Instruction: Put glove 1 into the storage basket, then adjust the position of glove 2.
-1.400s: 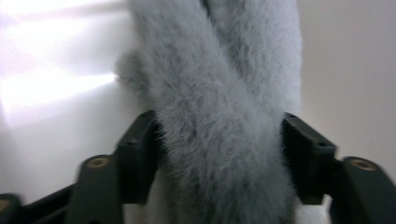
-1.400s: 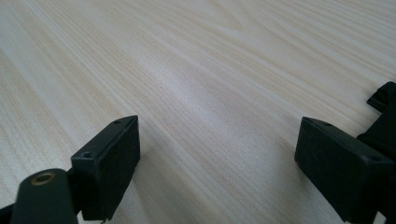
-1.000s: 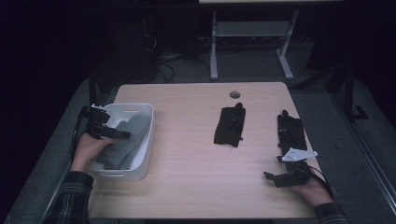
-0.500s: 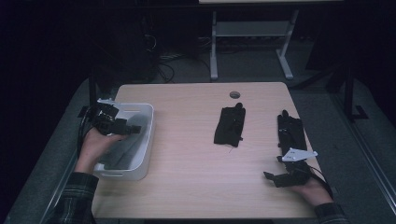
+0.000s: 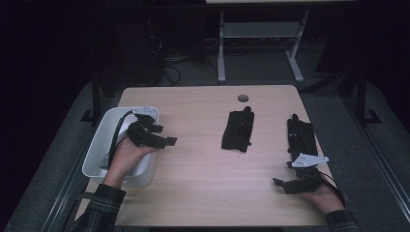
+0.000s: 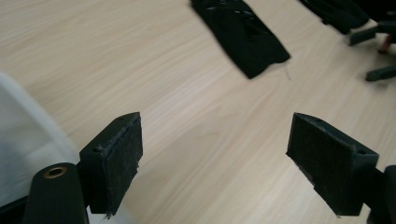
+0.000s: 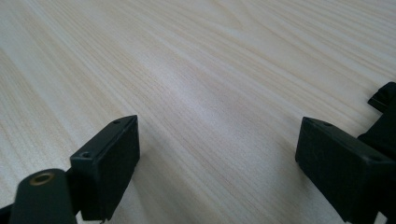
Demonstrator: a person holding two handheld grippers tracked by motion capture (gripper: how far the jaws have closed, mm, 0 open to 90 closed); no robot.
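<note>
The left gripper (image 5: 162, 137) hung over the right rim of the white bin (image 5: 99, 145), jaws spread wide and empty, nothing between them but bare table (image 6: 196, 140). A black cloth (image 5: 238, 130) lay at mid-table, well apart from it. The right gripper (image 5: 285, 182) rested low near the table's front right, jaws wide, holding nothing, with a second cloth (image 5: 300, 137) just beyond.

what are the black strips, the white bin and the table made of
Black strips: the middle strip looks like matte woven fabric, lying limp with a loose thread at its cut end. The right strip looks similar, but is too dark to be sure.
Bin: probably smooth plastic, with rounded, moulded edges.
Table: pale wood-grain surface with a matte finish; solid wood or laminate cannot be told.
</note>
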